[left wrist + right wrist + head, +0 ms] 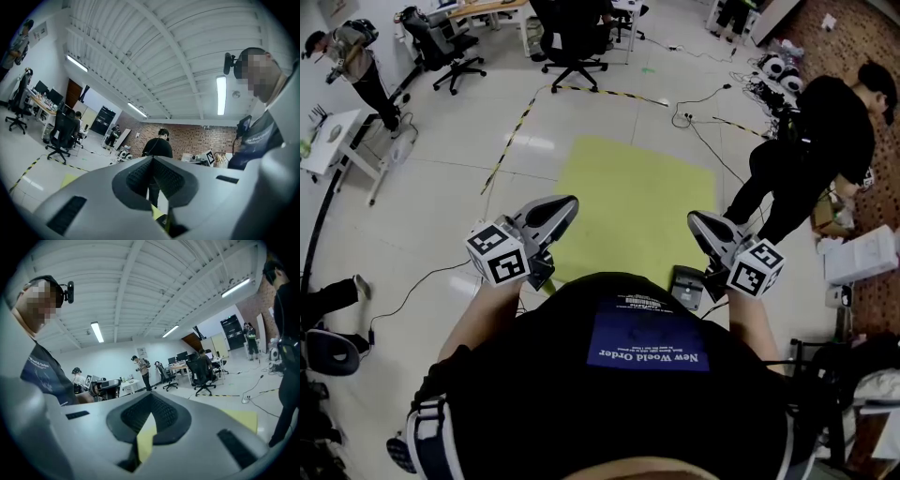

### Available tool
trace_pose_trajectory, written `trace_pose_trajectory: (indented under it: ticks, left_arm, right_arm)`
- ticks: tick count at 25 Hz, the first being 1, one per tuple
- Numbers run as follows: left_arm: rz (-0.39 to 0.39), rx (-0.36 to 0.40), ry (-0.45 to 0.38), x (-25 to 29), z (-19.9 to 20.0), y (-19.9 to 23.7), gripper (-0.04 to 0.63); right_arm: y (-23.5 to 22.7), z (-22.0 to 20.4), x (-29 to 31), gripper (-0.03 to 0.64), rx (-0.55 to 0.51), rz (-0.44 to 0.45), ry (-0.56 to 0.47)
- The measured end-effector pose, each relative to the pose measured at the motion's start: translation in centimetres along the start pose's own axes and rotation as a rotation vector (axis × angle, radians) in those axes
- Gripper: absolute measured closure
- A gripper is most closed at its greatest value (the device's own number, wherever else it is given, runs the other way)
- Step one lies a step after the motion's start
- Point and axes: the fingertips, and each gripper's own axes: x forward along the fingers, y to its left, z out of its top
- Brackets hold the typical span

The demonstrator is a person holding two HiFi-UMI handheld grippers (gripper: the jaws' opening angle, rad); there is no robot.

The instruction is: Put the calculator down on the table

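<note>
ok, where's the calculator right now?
Head view, right side: the calculator lies at the near edge of the yellow surface, beside the right hand-held gripper.

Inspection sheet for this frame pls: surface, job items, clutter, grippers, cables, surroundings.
surface: no table seen under the grippers; yellow mat on the floor ahead.
job's things: small dark flat thing beside the right gripper, possibly the calculator; cannot tell what it rests on.
clutter: boxes at the right edge.
grippers: left gripper and right gripper both shut, nothing between the fingers.
cables: cables loose across the floor past the mat.
surroundings: striped tape on the floor, office chairs, person in black at right.
</note>
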Motion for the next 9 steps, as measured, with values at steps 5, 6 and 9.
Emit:
trace_pose_trajectory:
  ticks: [5,6,9]
  left_arm:
    - [-0.02,0.001,0.013,0.31,-0.25,-0.12,0.588]
    - [-0.021,0.001,0.014,0.37,-0.35,-0.1,0.588]
    - [-0.022,-0.001,0.015,0.56,-0.54,-0.04,0.588]
  right_arm:
    - [0.3,-0.23,-0.16,0.632,-0.007,-0.004,0.0]
    - [0.3,-0.29,-0.16,0.632,-0.009,-0.004,0.0]
    - [0.25,-0.38,-0.19,0.632,-0.014,-0.002,0.0]
